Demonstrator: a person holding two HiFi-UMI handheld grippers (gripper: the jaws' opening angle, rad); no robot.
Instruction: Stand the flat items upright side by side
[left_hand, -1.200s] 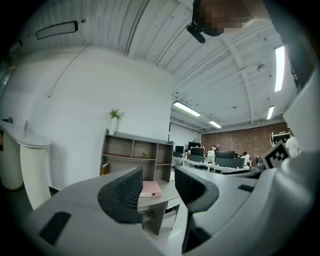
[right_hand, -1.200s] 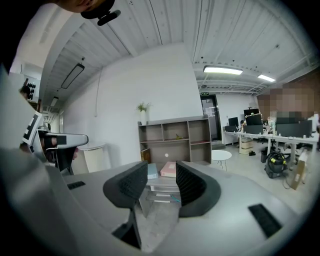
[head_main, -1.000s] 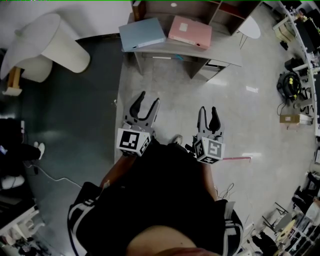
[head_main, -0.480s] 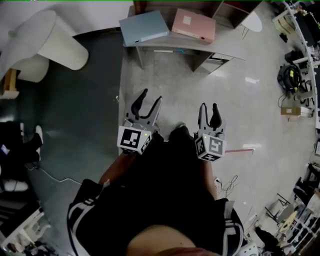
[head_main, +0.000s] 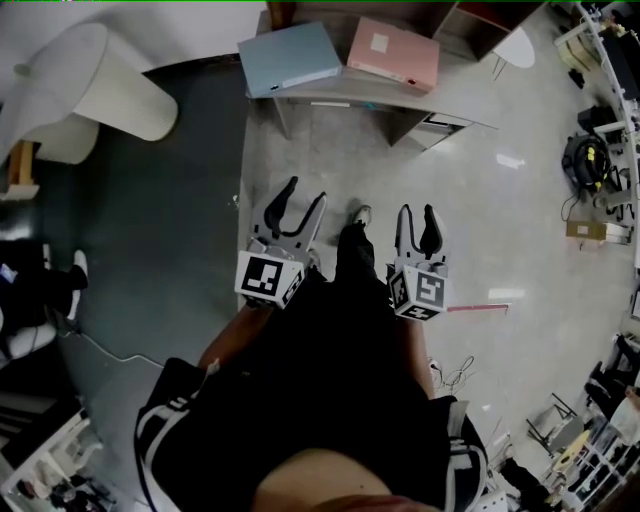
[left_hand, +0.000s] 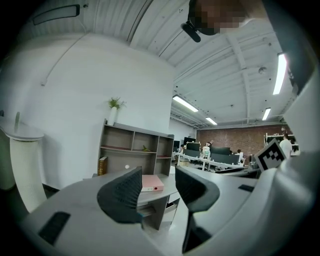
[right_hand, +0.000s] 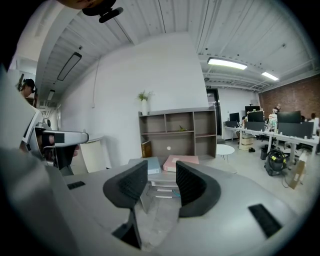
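Blue binder (head_main: 288, 58) lies flat at the desk's (head_main: 340, 92) left end, pink binder (head_main: 393, 53) beside it, left gripper (head_main: 306, 192) and right gripper (head_main: 418, 212) (both open, empty) well apart.

You hold your left gripper (head_main: 305, 193) and your right gripper (head_main: 418, 212) before your body, side by side, both pointing forward. On each the fingers (left_hand: 121, 194) stand apart with nothing between them. One leg (head_main: 352, 252) is forward between the grippers.
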